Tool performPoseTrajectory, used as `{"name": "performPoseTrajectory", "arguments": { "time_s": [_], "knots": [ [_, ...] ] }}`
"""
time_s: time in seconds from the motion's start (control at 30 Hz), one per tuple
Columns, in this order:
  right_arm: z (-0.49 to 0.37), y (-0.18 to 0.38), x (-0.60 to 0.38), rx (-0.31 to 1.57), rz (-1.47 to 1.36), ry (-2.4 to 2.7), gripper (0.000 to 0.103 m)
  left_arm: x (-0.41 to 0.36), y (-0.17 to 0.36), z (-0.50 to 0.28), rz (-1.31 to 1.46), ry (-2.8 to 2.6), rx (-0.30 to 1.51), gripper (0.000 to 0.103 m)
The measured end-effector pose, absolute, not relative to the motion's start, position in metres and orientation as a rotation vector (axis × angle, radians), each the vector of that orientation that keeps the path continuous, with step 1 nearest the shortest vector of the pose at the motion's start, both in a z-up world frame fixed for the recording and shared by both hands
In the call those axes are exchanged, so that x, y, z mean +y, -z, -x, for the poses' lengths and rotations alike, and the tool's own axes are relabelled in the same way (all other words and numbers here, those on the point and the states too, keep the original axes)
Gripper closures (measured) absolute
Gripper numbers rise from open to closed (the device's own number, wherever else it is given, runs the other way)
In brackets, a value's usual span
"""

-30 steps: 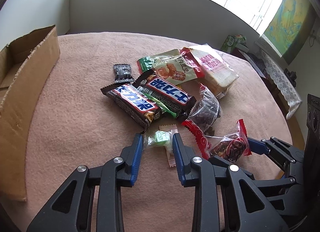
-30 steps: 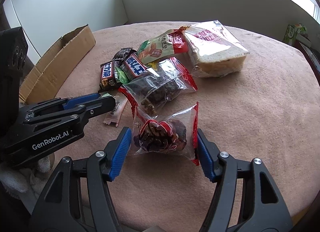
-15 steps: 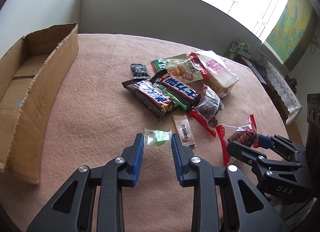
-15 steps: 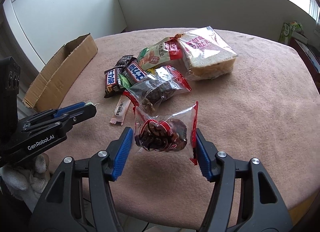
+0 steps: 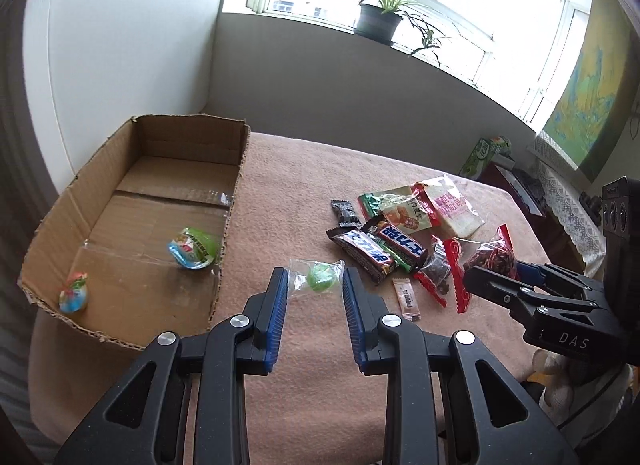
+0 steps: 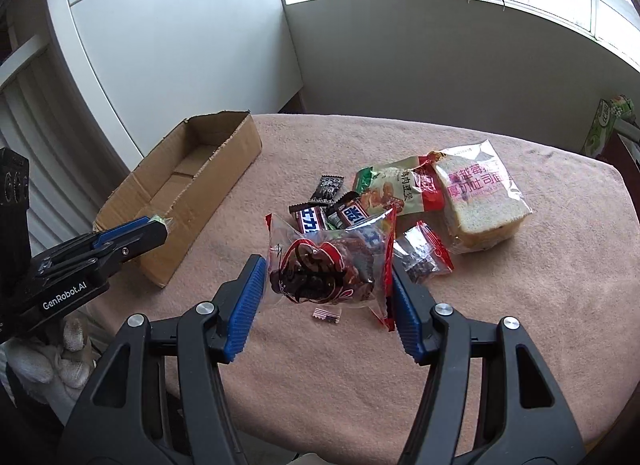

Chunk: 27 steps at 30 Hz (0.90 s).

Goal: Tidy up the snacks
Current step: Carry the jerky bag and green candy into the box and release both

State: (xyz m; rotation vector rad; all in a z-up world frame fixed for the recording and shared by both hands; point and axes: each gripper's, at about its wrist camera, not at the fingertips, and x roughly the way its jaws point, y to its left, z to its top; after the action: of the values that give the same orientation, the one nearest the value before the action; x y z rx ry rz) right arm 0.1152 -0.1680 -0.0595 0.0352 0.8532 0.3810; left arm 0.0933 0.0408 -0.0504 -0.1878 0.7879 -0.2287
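Snacks, nearest first: green candy in clear wrapper [image 5: 320, 282], pinched between blue pads of left gripper [image 5: 315, 285], raised above pink tablecloth [image 5: 288, 193]. Clear red-edged bag of dark dried fruit [image 6: 326, 267], clamped in right gripper [image 6: 326, 285], also lifted. Small sachet [image 5: 407, 299] flat on cloth. Beyond: chocolate bars [image 5: 366, 253], sliced bread pack [image 6: 484, 195]. Far left: open brown cardboard box [image 5: 80, 201] containing two jelly cups [image 5: 193, 247].
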Motion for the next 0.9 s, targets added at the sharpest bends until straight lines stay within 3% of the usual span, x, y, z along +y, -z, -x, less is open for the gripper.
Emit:
{"name": "performPoseTrajectory", "arguments": {
  "time_s": [0.43,0.9],
  "knots": [
    [-0.163,0.029,-0.084,0.810,0.011,-0.519,0.040,0.119,0.044,-0.094,0.241,0.058,0.738,0.077],
    [-0.207,0.047,0.014,0.852,0.094,-0.595,0.039,0.154,0.061,-0.099,0.279,0.002,0.759,0.077]
  ]
}}
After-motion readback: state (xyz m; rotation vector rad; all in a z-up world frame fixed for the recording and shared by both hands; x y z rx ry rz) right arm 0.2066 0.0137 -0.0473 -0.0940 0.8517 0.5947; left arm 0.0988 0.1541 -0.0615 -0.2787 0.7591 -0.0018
